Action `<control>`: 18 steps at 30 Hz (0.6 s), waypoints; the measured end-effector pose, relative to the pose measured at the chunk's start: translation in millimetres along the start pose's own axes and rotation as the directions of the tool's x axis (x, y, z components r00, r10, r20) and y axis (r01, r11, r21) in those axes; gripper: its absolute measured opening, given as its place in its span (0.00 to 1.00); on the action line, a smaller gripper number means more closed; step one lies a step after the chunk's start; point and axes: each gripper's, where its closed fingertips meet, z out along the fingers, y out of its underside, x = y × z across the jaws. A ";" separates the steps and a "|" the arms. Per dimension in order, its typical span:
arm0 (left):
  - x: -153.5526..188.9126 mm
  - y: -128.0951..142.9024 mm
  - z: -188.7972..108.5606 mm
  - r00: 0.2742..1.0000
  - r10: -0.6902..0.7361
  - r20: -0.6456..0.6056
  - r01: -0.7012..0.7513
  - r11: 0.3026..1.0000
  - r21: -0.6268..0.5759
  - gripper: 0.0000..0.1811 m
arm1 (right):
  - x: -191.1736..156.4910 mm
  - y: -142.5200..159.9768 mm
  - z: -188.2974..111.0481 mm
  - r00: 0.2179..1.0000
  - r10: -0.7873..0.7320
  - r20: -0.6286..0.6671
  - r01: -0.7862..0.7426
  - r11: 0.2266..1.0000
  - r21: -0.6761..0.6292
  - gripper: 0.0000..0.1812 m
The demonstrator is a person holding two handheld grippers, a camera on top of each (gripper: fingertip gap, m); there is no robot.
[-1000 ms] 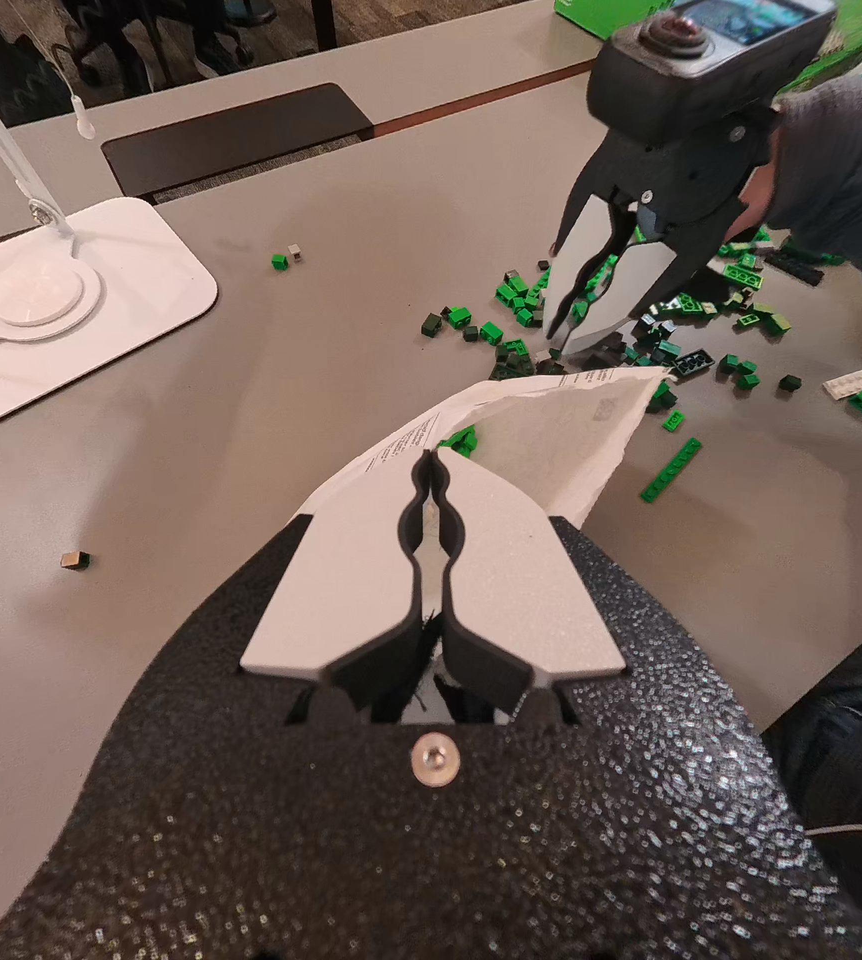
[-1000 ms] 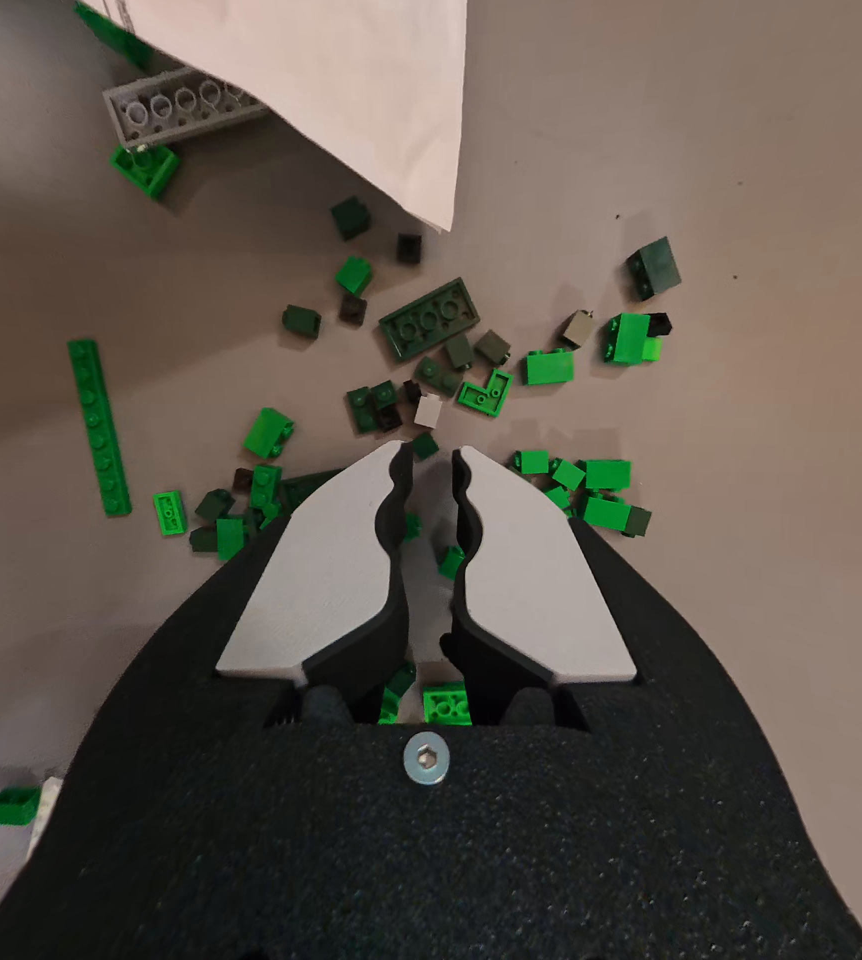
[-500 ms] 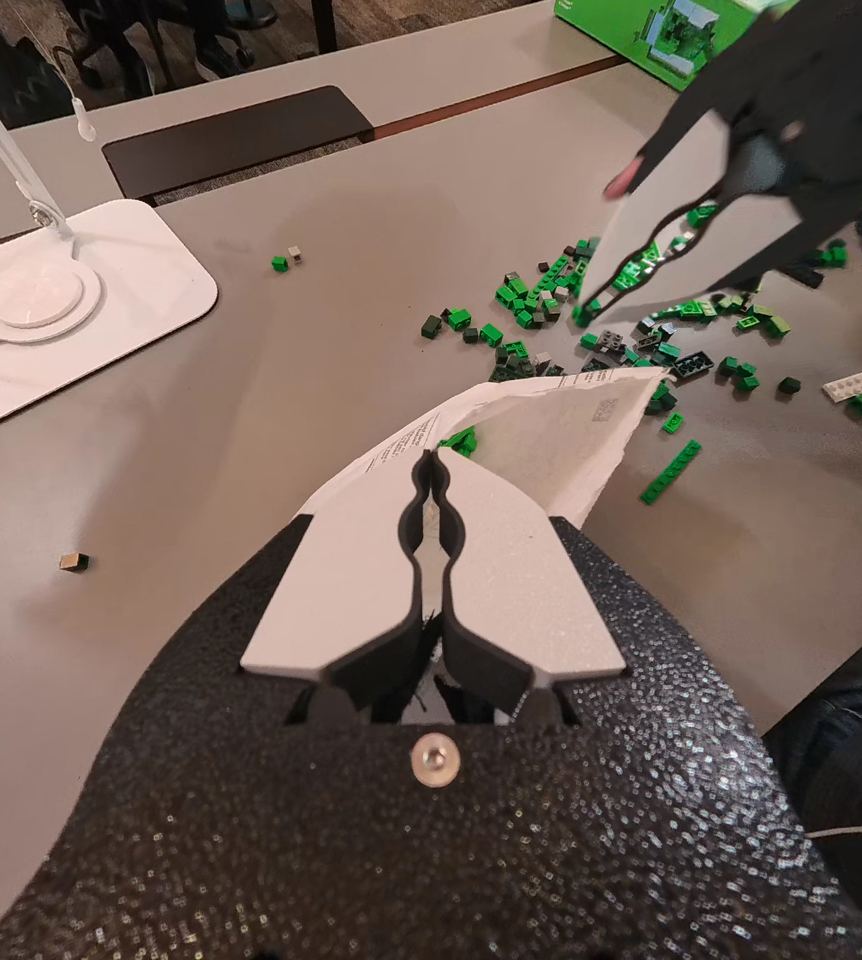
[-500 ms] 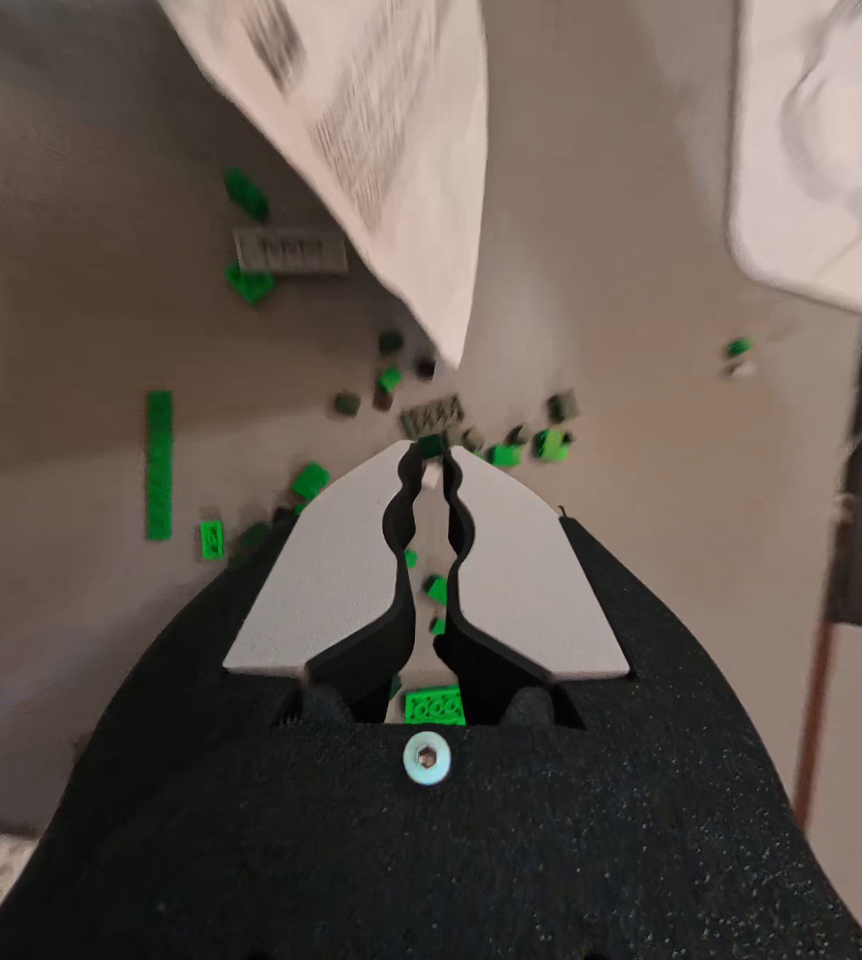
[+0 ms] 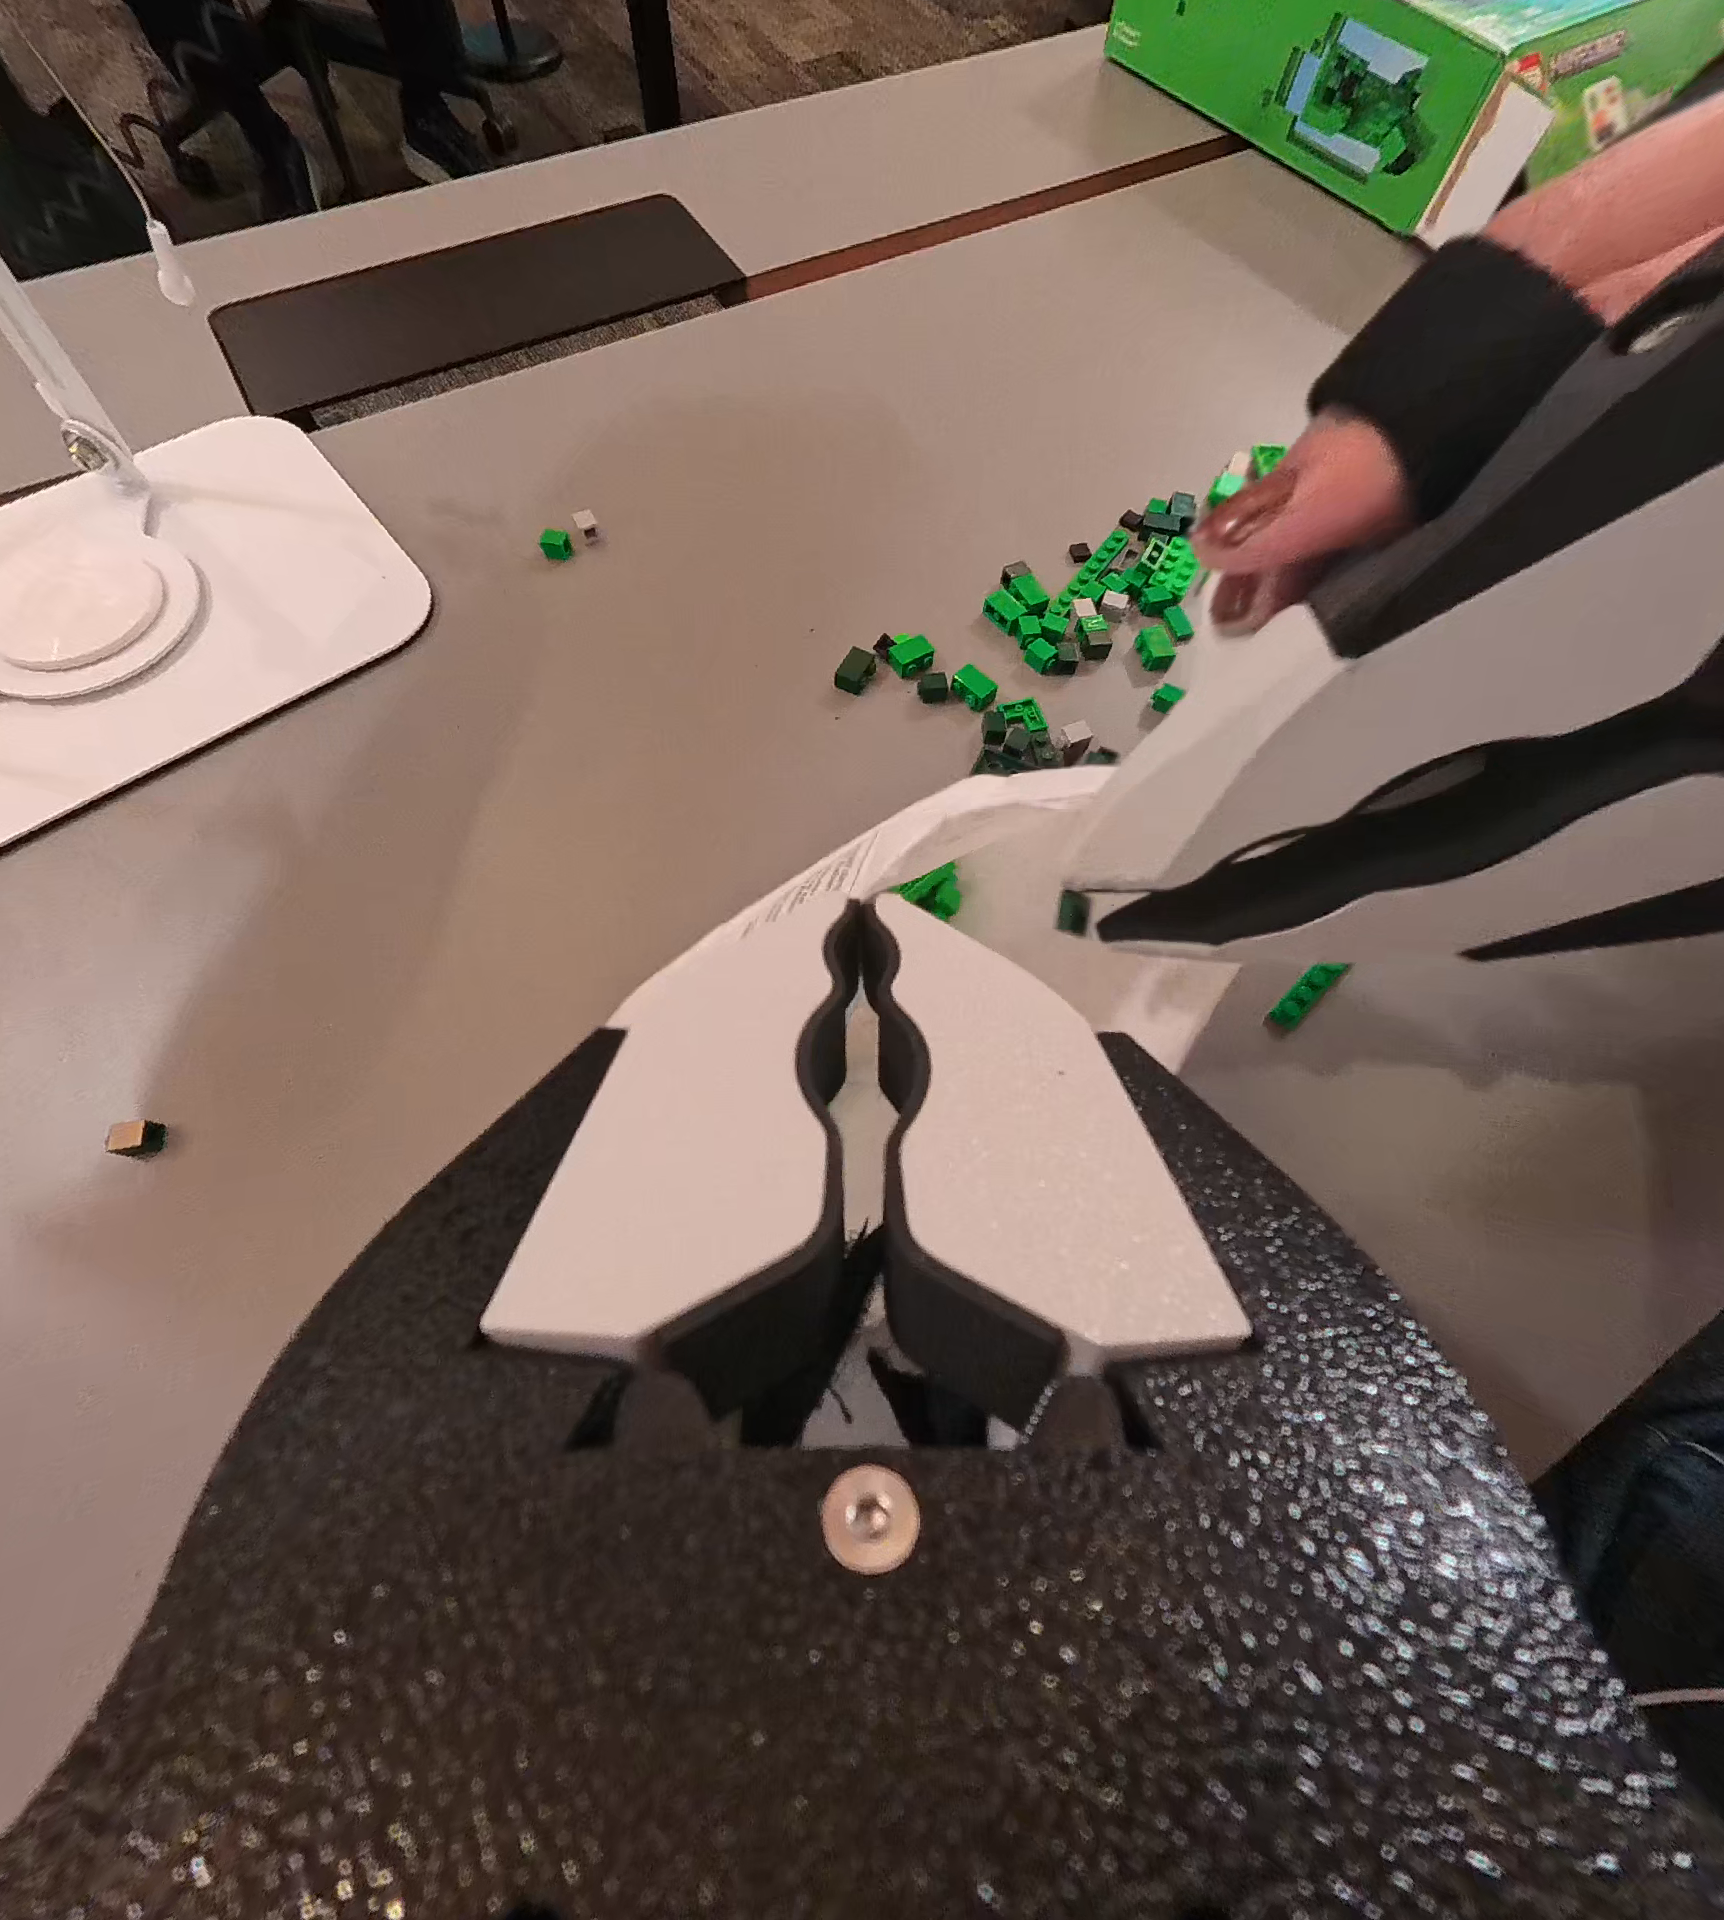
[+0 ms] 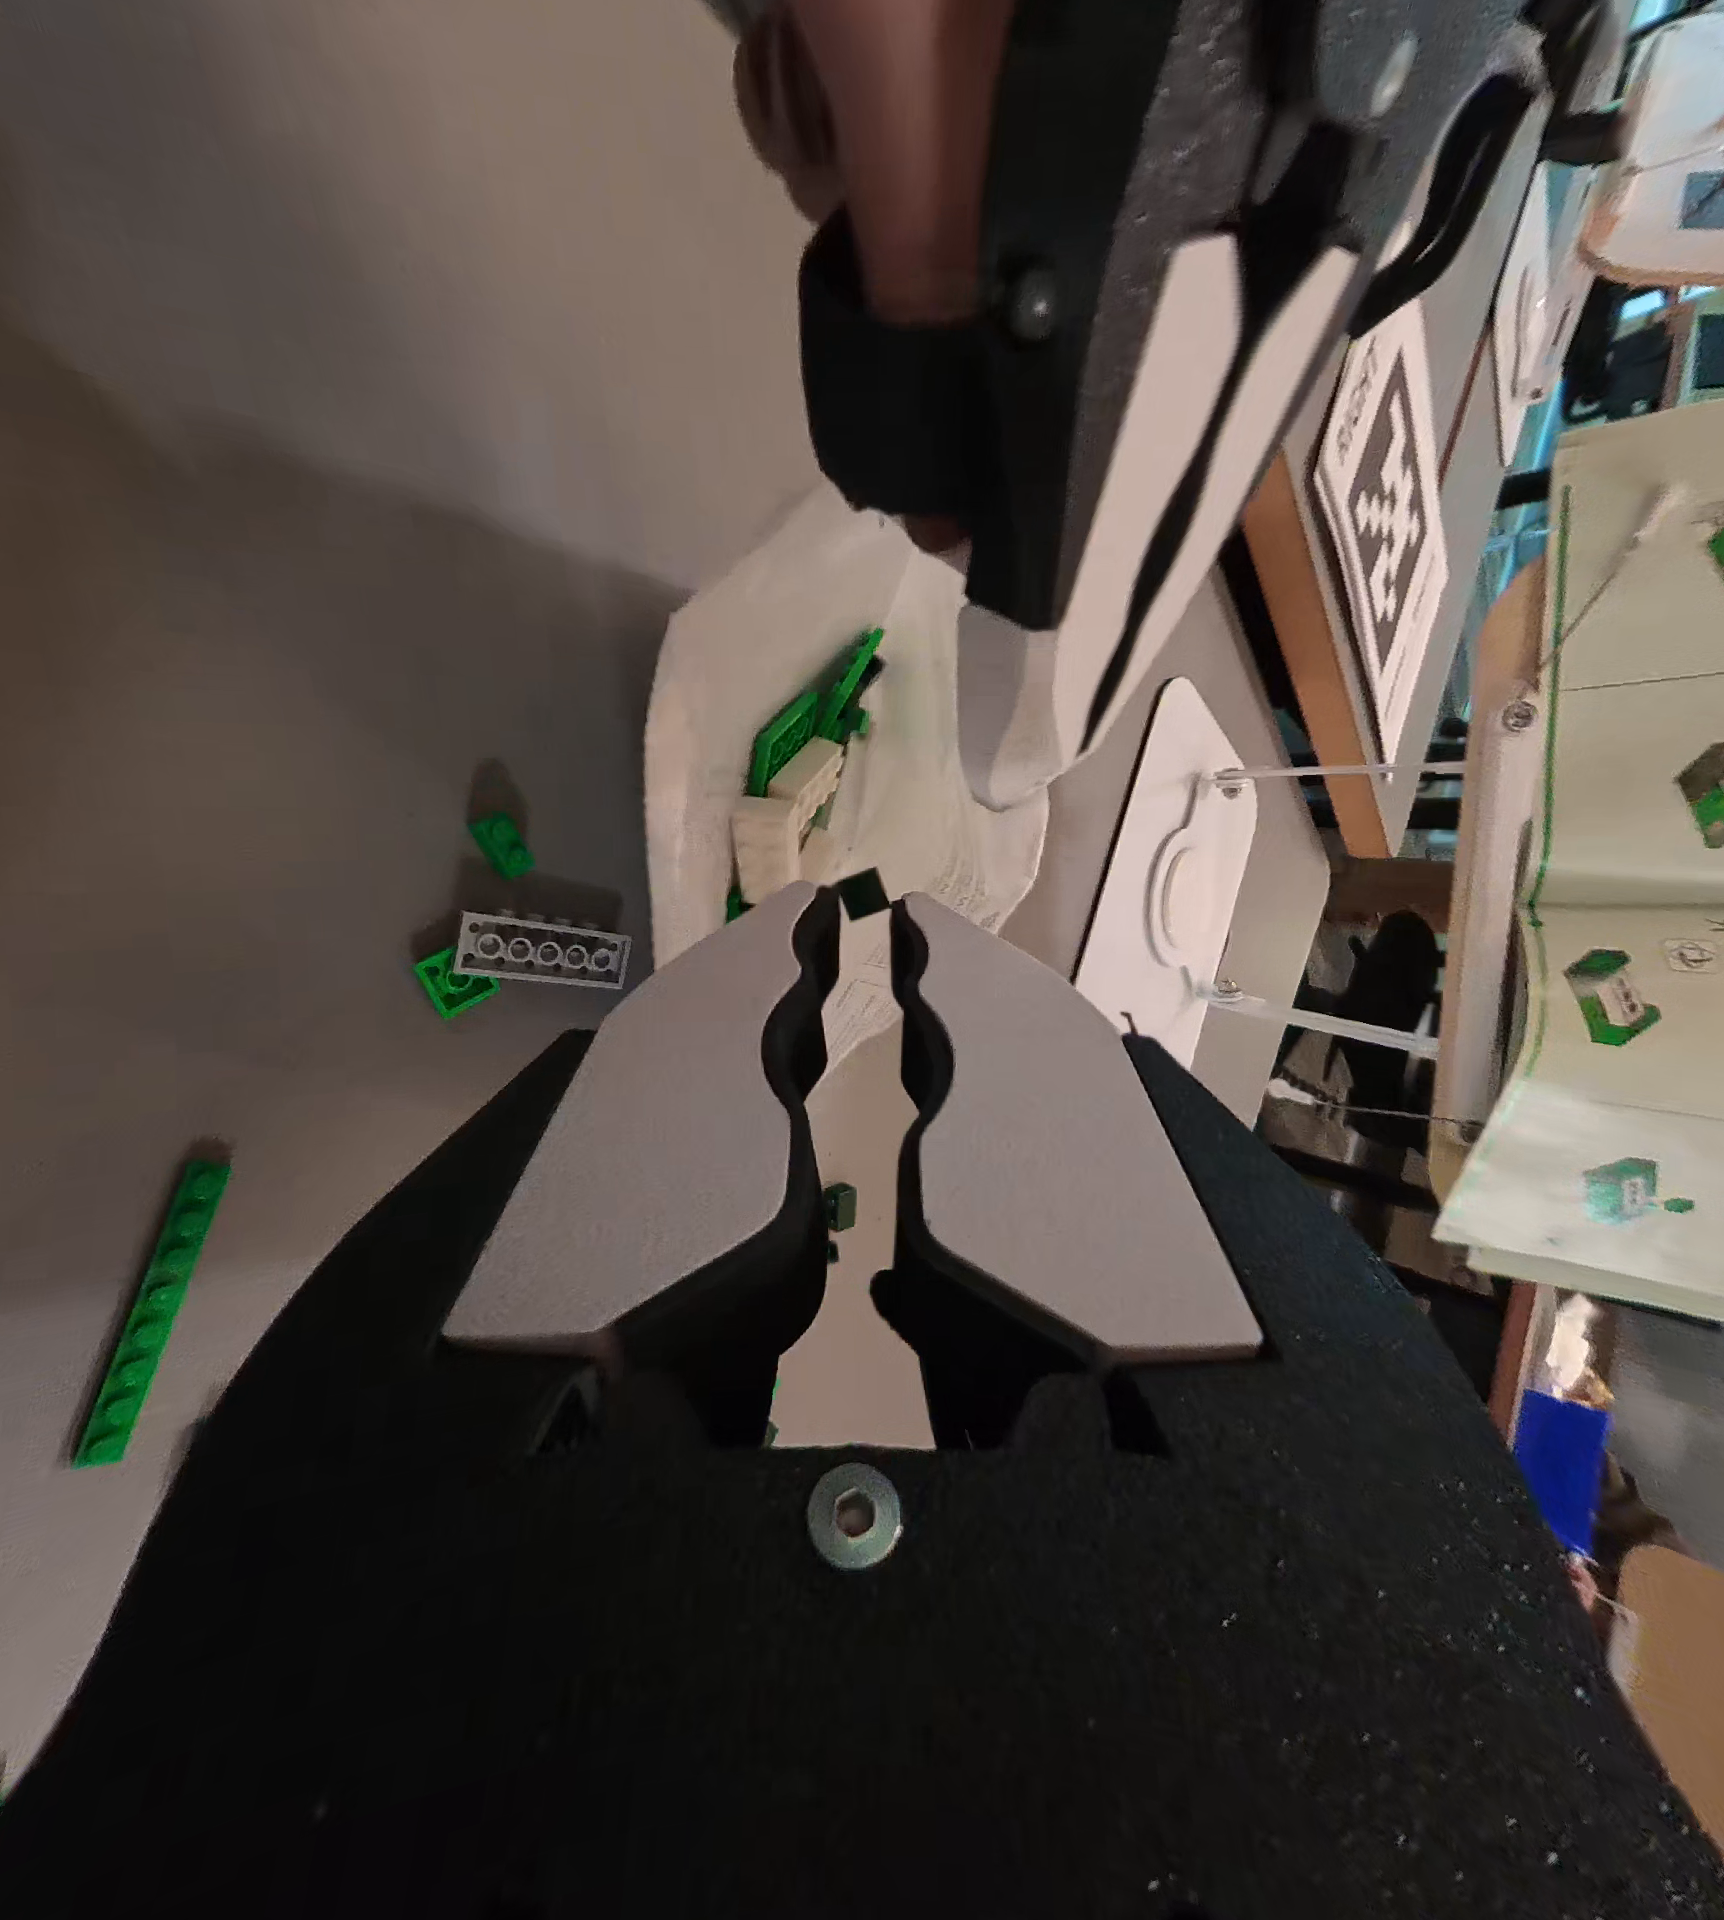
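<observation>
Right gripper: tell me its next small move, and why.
Probably open the right gripper and drop the dark brick: it is pinched at the tips over the mouth of the bag, which the left gripper holds open.

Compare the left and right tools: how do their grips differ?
The left tool is shut on the white bag's edge; the right tool pinches a small dark brick at its tips. The left tool's jaws meet; the right tool's are slightly apart. Both have grey jaws on black bodies.
</observation>
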 end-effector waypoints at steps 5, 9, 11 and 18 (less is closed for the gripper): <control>1.0 0.5 1.9 1.000 0.002 -0.005 -0.002 1.000 -0.002 0.00 | -8.1 -0.7 -0.6 1.000 0.008 0.002 -0.008 1.000 -0.001 0.09; 1.2 0.3 3.8 1.000 0.001 -0.005 -0.001 1.000 -0.001 0.00 | -7.3 -3.7 -14.3 0.998 0.041 -0.038 -0.039 0.998 0.043 0.09; 0.9 0.3 3.7 1.000 0.002 -0.001 -0.002 1.000 -0.002 0.00 | -6.3 -2.1 -26.4 0.995 0.079 -0.066 -0.075 0.995 0.070 0.09; -4.8 0.1 -0.4 1.000 -0.007 0.011 0.007 1.000 0.008 0.00 | -3.5 72.0 -93.5 0.871 0.401 -0.284 -0.358 0.914 0.192 0.09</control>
